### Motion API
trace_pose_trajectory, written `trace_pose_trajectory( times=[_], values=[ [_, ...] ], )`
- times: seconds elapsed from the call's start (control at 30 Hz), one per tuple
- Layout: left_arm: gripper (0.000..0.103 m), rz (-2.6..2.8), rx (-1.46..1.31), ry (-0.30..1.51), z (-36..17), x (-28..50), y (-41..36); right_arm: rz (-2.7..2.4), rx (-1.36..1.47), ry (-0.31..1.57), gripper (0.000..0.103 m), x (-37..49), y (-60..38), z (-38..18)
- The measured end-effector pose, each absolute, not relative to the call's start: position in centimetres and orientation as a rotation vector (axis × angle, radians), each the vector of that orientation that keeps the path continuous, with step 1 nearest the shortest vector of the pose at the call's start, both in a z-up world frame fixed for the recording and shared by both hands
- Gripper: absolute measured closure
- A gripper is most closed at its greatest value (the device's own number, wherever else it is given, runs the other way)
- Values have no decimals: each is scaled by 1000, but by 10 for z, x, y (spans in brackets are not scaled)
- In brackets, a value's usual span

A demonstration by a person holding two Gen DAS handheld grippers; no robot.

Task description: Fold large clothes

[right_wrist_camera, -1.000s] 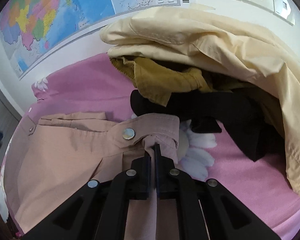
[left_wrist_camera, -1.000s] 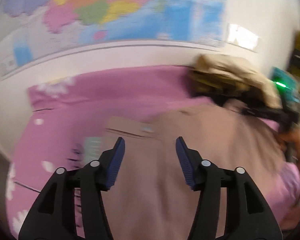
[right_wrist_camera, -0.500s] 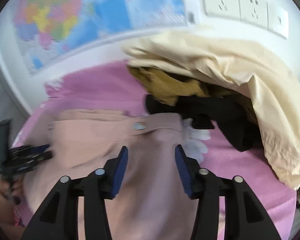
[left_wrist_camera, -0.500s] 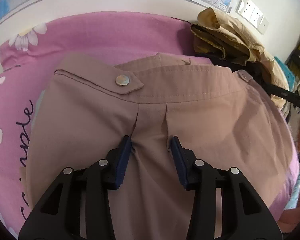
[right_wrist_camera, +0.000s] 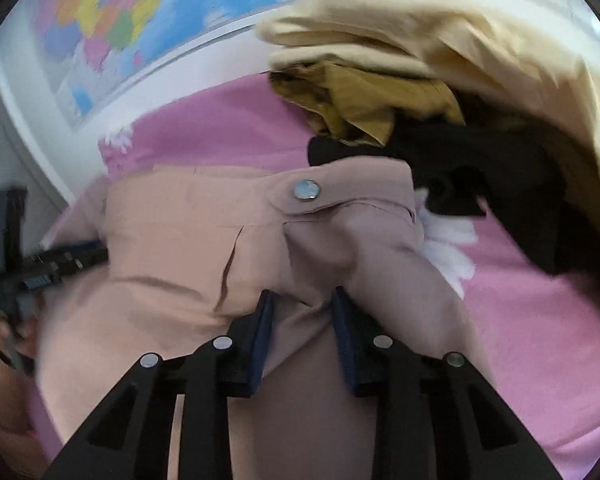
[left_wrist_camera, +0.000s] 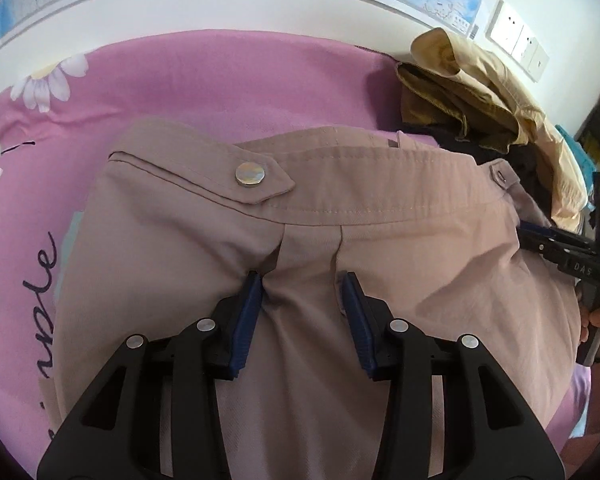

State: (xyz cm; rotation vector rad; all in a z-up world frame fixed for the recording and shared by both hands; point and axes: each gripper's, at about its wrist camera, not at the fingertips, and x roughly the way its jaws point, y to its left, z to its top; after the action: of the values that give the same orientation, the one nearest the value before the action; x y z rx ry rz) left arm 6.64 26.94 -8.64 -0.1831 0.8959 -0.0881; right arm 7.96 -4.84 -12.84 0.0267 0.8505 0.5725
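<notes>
A heap of unfolded garments (right_wrist_camera: 480,92), a pale cream jacket draped over mustard corduroy and black cloth, sits against the white wall at the far right of the pink daisy-print bedsheet (left_wrist_camera: 228,80), its black edge touching the far right corner of the dusty-pink woven trousers (left_wrist_camera: 380,216). These trousers lie flat in the middle of the sheet, waistband towards the wall, with a silver snap button (left_wrist_camera: 250,172) on a pointed tab and pleats running down from the band. A coloured wall map (right_wrist_camera: 112,28) and white sockets (left_wrist_camera: 518,46) hang above the bed. To the left of the trousers the sheet lies bare as far as its rumpled edge, and a clear strip of sheet also separates the waistband from the wall; on the right, the clothes heap closes off the room. The left gripper (left_wrist_camera: 302,284) rests on the cloth just below the waistband, its blue ribbed pads apart with a low ridge of fabric between them, not pinched. The right gripper (right_wrist_camera: 302,300) sits near the trousers' right side, its jaws closing around a raised fold of the smooth, faintly twilled fabric; the right-wrist view is blurred, so whether the pads already press on it cannot be told.
</notes>
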Motion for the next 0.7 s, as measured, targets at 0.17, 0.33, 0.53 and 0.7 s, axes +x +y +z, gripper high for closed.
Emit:
trace_pose_trajectory(
  times=[0.17, 0.33, 0.53, 0.7],
  values=[
    [54, -95, -152, 885, -79, 53, 265, 538, -38, 811, 61, 57, -39, -105],
    [52, -107, -177, 824, -62, 31, 276, 618, -49, 753, 60, 48, -22, -84],
    [46, -26, -138, 854, -72, 26, 294, 582, 38, 869, 61, 87, -28, -124],
    [55, -37, -167, 864, -85, 31, 308, 573, 79, 888, 61, 82, -37, -118]
  ],
)
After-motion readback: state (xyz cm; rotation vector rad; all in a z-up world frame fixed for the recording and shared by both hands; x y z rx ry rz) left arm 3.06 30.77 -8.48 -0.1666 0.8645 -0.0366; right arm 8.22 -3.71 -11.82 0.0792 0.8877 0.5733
